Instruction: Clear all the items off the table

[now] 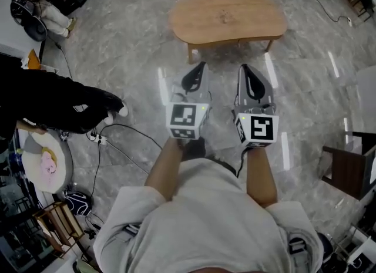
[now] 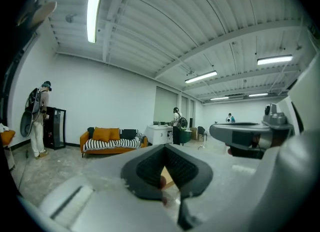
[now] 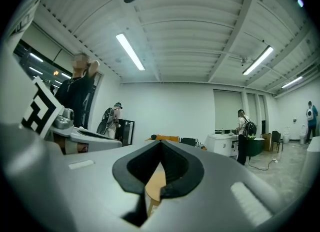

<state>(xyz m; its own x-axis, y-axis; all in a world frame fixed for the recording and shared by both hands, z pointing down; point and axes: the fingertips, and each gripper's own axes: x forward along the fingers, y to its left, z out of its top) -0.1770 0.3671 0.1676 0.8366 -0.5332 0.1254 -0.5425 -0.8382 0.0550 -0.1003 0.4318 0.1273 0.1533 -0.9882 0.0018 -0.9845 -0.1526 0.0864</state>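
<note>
A low wooden table [image 1: 226, 18] with a rounded top stands on the marble floor ahead of me. Its top shows bare wood and one small mark near the middle. My left gripper [image 1: 197, 71] and right gripper [image 1: 249, 73] are held side by side in the air, short of the table's near edge and pointing at it. Both are shut with nothing between the jaws. In the left gripper view the left gripper [image 2: 164, 148] has its tips touching, and a sliver of table [image 2: 168, 178] shows below them. The right gripper [image 3: 160, 145] looks the same, with the table [image 3: 155, 186] behind it.
A person in black [image 1: 59, 108] stands close at the left, beside a round white stand [image 1: 53, 181] and floor cables [image 1: 117, 142]. A dark chair [image 1: 349, 171] is at the right. An orange sofa [image 2: 111, 139] and other people [image 2: 37, 118] are far across the room.
</note>
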